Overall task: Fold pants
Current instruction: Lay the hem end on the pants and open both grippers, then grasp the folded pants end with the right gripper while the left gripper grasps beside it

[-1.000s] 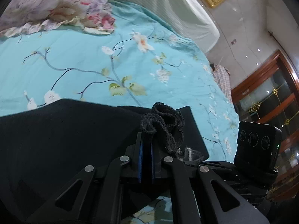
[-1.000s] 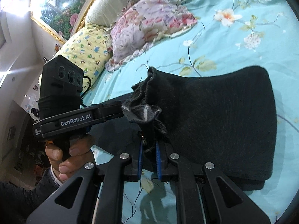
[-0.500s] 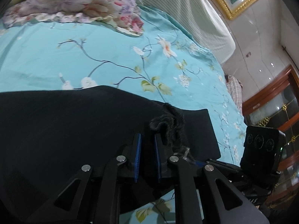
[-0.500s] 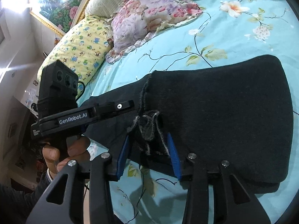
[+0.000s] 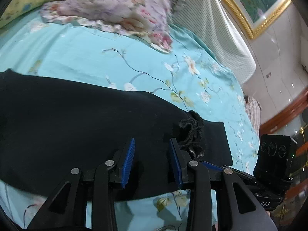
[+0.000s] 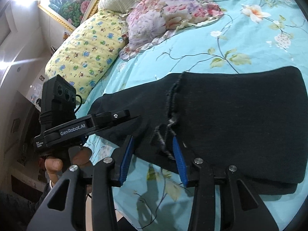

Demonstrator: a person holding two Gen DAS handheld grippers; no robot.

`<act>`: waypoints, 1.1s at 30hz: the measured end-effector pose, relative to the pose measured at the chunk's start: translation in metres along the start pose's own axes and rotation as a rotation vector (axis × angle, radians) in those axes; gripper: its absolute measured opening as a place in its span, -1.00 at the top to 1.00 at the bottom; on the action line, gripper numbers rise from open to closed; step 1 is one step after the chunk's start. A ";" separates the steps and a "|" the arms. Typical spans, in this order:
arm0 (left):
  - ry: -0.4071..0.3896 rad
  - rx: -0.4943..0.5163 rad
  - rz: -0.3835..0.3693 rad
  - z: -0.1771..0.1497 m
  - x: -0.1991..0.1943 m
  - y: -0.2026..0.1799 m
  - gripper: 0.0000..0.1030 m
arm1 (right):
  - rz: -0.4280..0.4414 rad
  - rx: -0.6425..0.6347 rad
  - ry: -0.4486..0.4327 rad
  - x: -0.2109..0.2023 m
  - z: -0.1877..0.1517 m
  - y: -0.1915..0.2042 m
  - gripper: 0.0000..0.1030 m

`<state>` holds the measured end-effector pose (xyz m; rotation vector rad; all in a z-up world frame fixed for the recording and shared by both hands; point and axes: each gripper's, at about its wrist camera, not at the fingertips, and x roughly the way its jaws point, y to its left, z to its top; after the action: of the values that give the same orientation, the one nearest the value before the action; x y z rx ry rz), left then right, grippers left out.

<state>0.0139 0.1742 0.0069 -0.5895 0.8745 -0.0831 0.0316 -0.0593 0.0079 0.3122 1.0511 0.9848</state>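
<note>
Left wrist view
- Left claw (image 5: 152, 159): jaws spread wide, nothing between the blue pads; I hold no cloth.
- Pants (image 5: 77, 130): black, lying flat on the bed (image 5: 77, 57), spread across the lower half of the view, directly under my open jaws.
- Bunched edge (image 5: 191, 130): a crumpled, frayed end of the pants, just beyond my right-side finger, resting on the fabric.
- Right claw body (image 5: 273, 159): visible at the right edge, low beside the pants.
- Background: floral pillow (image 5: 115, 9) at the head of the bed.

Right wrist view
- Right claw (image 6: 152, 159): jaws wide apart, gripping nothing; the frayed hem (image 6: 169, 123) lies between and just ahead of the pads.
- Pants (image 6: 240, 119): doubled over; an upper layer lies on a lower layer, whose edge shows along the near right side.
- Left claw body (image 6: 86, 127): to the left, over the far part of the pants, held in my left hand (image 6: 67, 159).
- Background: yellow pillow (image 6: 86, 52) beside the floral one.

Assessment
- Step in hand: in my judgement, one fold is laid and both claws are free of the cloth.
- Next move: likely clear both claws, then take the short end for another fold, or flatten the bunched edge. This calls for pinching both layers together so they stay aligned.
</note>
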 end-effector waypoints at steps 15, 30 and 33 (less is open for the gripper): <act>-0.190 -0.288 0.139 -0.045 -0.082 0.060 -0.09 | 0.020 -0.101 0.052 0.025 0.016 0.035 0.15; -0.259 -0.521 0.206 -0.073 -0.116 0.118 -0.37 | 0.031 -0.270 0.127 0.070 0.043 0.084 -0.01; -0.258 -0.542 0.210 -0.071 -0.114 0.126 -0.37 | 0.022 -0.301 0.144 0.080 0.053 0.090 -0.01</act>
<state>-0.1337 0.2818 -0.0144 -0.9841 0.6992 0.4255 0.0394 0.0667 0.0456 0.0055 1.0131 1.1808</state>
